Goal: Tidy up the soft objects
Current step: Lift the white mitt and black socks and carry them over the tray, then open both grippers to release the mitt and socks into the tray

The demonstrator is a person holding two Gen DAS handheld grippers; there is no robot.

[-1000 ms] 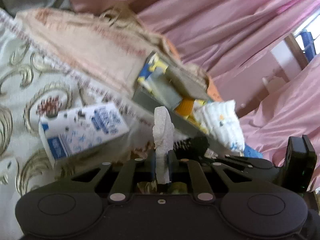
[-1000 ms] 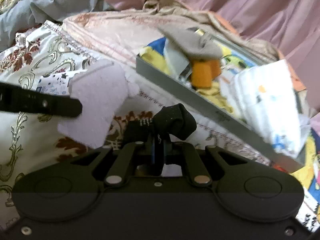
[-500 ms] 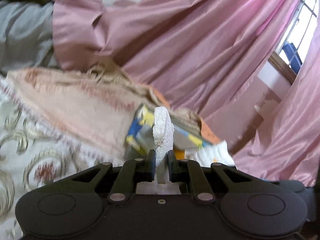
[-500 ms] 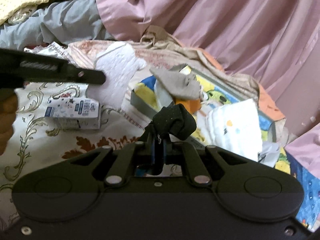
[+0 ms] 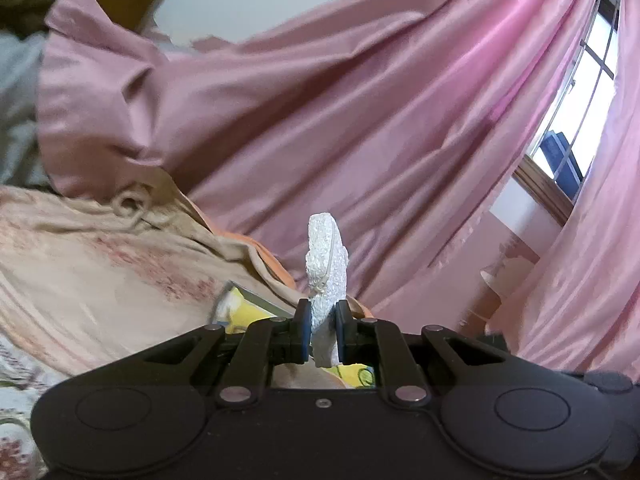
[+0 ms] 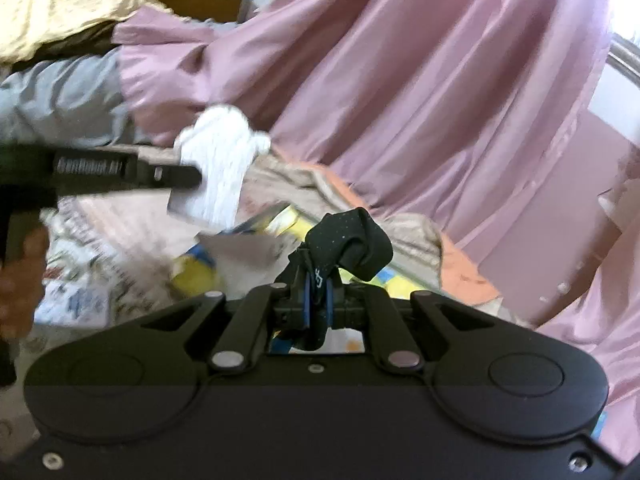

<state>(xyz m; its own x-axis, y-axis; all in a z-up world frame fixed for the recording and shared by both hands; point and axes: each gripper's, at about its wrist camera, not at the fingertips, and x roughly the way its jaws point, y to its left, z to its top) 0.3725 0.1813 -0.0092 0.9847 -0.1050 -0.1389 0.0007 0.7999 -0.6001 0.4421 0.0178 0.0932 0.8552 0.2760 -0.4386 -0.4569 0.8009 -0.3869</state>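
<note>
A light, crumbly white foam piece (image 5: 326,268) was pinched at its lower edge by the left gripper (image 5: 323,332); a limp black sock (image 6: 348,248) was clamped in the right gripper (image 6: 318,308).

1. No word, brand or number can be read anywhere.
2. The black speckled fabric piece (image 6: 347,246) pinched in the right gripper carries a small pale mark near the pads, too small to make out.
3. The blue-and-white printed carton (image 6: 74,304) at lower left is motion-blurred, its print unreadable.

White foam piece (image 5: 326,264) upright; black sock (image 6: 352,248) bunched.
</note>
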